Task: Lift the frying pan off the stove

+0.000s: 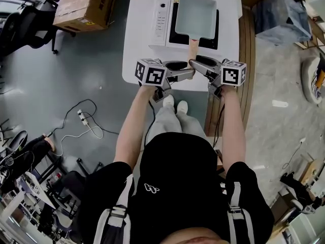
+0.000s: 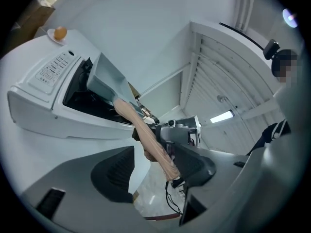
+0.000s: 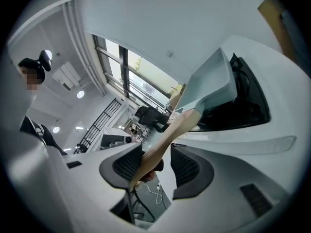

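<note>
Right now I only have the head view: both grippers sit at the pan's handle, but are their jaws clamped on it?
Observer: Not the left gripper: its own view shows the jaws apart, the wooden handle running between them unpinched.
Operator: And the right?
Observer: The right gripper is open too; the handle lies close to one jaw, with a gap to the other.
Operator: Pan lifted?
Observer: No; side-on, the pan appears to sit on the stove, on its black top.

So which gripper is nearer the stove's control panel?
Left. The left gripper and control panel lie left of the pan handle; the right gripper lies to its right.
</note>
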A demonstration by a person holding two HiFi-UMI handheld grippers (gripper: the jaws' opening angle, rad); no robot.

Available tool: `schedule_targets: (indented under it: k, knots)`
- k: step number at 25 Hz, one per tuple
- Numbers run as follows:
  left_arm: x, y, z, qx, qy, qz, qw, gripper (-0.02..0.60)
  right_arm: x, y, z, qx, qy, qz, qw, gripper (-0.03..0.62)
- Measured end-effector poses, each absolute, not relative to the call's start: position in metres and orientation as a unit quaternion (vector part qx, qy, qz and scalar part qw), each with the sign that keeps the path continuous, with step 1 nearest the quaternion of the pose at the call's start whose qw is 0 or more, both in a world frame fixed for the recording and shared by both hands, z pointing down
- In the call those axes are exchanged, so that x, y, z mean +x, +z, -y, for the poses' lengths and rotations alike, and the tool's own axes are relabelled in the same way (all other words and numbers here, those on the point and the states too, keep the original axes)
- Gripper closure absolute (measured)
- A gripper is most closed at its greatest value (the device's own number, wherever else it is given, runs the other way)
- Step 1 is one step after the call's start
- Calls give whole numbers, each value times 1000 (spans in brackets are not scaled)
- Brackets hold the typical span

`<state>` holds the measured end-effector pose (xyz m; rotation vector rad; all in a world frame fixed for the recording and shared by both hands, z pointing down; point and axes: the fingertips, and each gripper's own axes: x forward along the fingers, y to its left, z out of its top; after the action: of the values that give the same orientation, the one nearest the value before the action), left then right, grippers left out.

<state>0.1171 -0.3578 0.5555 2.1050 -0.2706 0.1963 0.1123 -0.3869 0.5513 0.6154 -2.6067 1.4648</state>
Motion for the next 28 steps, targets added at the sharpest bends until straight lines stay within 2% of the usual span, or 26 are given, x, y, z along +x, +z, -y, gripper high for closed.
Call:
schedule_targets:
  k: [9, 11, 17, 28]
  knots:
    - [126, 556, 353, 859, 78, 71, 501, 342, 106, 555, 397, 180, 513, 839, 13, 404]
    - [127, 555, 351, 864, 81, 64, 492, 397, 105, 559, 398, 181, 518, 836, 11, 406]
    - [128, 551, 350, 877, 79, 61, 469, 393, 103, 552, 397, 185, 516, 836, -27, 407]
    - [125, 539, 347, 887, 65, 58, 454, 387, 103, 543, 395, 194, 487, 850, -46, 402]
